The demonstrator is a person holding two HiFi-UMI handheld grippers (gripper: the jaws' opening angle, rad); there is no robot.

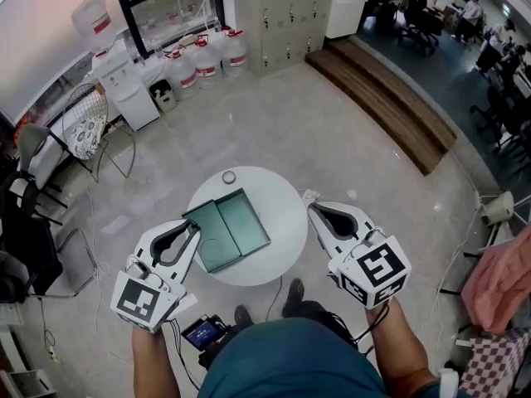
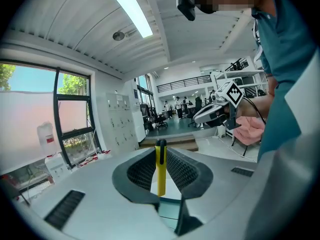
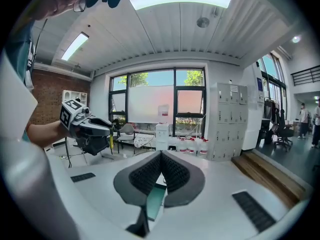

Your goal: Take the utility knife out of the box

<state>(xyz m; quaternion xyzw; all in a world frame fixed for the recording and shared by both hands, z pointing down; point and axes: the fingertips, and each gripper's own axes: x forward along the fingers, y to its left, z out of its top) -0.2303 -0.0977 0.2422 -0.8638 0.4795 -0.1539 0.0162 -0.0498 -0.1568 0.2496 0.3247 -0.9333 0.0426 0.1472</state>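
Note:
An open green box (image 1: 226, 226) lies with its lid folded out on a round white table (image 1: 278, 191). My left gripper (image 1: 193, 227) hovers over the table's left edge, beside the box. In the left gripper view its jaws (image 2: 160, 150) are shut on a yellow utility knife (image 2: 160, 170) that stands upright between the pads, with the green box (image 2: 168, 212) below. My right gripper (image 1: 314, 211) hangs at the table's right edge. Its pads (image 3: 161, 154) meet with nothing between them. The right gripper view also shows the left gripper (image 3: 89, 128) with the knife (image 3: 111, 140).
A small round thing (image 1: 229, 177) sits at the table's far edge. Water jugs (image 1: 203, 56) and a dispenser (image 1: 133, 89) line the far wall. Chairs (image 1: 83, 131) stand at the left, a wooden step (image 1: 382, 98) at the right. A pink cloth (image 1: 498, 280) hangs at the right.

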